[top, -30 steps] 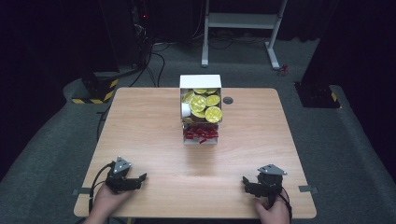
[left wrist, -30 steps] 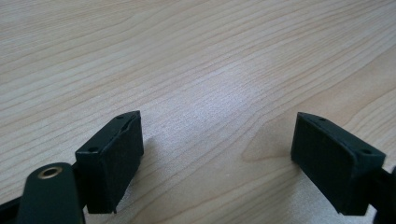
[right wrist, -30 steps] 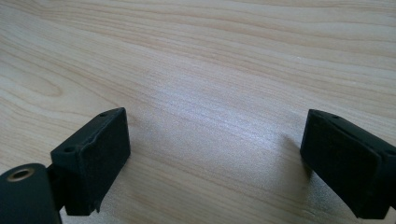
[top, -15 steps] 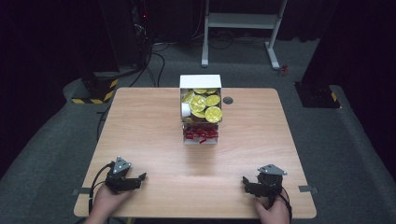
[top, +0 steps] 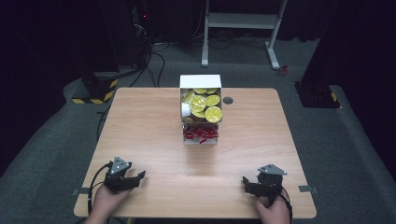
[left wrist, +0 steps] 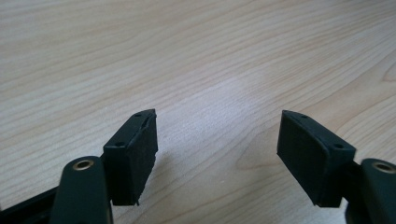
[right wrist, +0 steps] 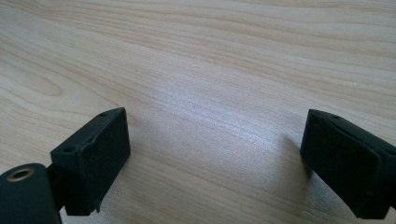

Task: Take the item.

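A pale wooden table (top: 154,126) was seen from above, with a white box (top: 201,102) set toward twelve o'clock on its top, near the far edge. The box was packed with round gold-lidded cups (top: 205,105) in its upper part, while red wrapped items (top: 201,134) were held in a lower section facing the person. A small dark round fitting (top: 228,100) was set in the tabletop just beside the box, at its three o'clock. The left gripper (top: 134,178) was held low at about seven o'clock on the table, the hand (top: 105,203) behind it coming in from the near edge. The right gripper (top: 247,184) was held at about five o'clock, well apart from the left, with its hand (top: 273,212) likewise at the near edge. In the left gripper view, the jaws of the left gripper (left wrist: 217,144) were spread wide over bare wood, with nothing between them. In the right gripper view, the right gripper (right wrist: 215,158) was likewise spread wide and empty above the grain. Dark floor and cables (top: 154,56) were visible beyond the table.
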The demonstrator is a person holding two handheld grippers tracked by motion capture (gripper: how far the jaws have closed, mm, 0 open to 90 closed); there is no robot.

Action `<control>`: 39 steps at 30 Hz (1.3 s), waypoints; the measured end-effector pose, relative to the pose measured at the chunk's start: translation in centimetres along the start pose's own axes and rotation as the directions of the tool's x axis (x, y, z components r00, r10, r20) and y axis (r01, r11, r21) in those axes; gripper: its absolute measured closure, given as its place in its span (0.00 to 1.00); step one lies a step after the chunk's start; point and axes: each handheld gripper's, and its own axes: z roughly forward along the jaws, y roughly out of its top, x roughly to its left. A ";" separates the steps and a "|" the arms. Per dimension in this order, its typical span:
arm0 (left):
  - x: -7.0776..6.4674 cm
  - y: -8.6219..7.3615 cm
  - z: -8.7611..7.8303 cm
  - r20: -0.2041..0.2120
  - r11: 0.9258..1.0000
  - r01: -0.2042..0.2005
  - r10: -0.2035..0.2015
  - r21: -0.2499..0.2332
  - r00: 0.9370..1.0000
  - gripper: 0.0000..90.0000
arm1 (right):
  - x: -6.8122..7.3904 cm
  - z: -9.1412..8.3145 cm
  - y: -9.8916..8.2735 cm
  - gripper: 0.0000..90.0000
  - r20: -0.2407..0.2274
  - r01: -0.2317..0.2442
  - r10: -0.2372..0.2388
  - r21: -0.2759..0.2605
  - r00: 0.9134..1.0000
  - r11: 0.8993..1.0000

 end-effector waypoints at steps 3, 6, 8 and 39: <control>-0.1 0.1 -0.1 0.005 1.000 0.007 -0.006 -0.016 1.000 0.34 | 0.0 0.0 0.0 0.09 -0.002 0.002 -0.002 0.000 1.000 1.000; -0.2 0.5 -0.3 0.011 0.999 0.012 -0.012 -0.040 1.000 0.34 | -0.1 0.0 0.0 0.09 -0.007 0.008 -0.008 0.000 1.000 1.000; -0.3 0.7 -0.5 0.013 0.999 0.011 -0.010 -0.050 1.000 0.34 | -0.1 0.0 0.0 0.09 -0.007 0.009 -0.009 0.000 1.000 1.000; -0.8 6.0 -2.8 0.024 0.985 0.020 -0.017 -0.171 1.000 0.37 | -0.2 0.0 0.0 0.09 -0.030 0.030 -0.030 0.002 0.999 1.000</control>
